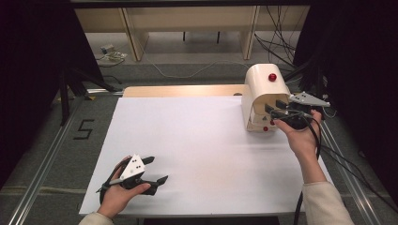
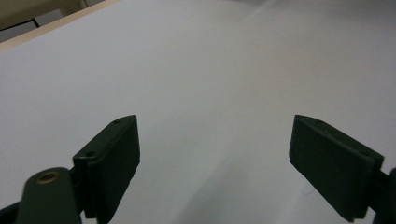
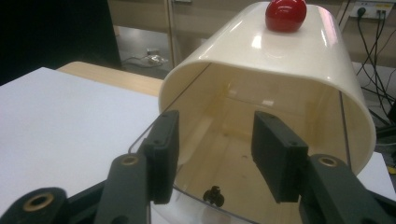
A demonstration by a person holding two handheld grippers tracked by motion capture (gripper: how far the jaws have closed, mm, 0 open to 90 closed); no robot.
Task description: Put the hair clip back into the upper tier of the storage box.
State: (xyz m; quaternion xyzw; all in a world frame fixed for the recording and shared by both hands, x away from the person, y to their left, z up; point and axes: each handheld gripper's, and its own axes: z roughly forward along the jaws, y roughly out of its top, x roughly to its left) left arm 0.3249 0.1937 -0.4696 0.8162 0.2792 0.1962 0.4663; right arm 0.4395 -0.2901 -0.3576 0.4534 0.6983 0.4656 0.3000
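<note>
At the white table's (image 1: 197,140) far right corner stands a cream arched box (image 1: 263,89) with a red knob (image 1: 272,77). The right gripper (image 3: 212,154), jaws apart, reaches into its open front, perhaps touching nothing. The left gripper (image 1: 150,173) rests near the front edge, jaws wide apart.

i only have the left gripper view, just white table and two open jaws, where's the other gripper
Observer: The right gripper is at the table's far right corner, at the open front of a cream, dome-topped box.
Operator: is it holding anything
Observer: No. In the right gripper view its jaws stand apart, nothing between them, one on each side of the clear front panel's edge.
Operator: anything inside that box
Observer: It looks bare apart from a small dark fitting low on the clear panel.
Operator: any handle on it
Observer: A red knob sits on its top.
</note>
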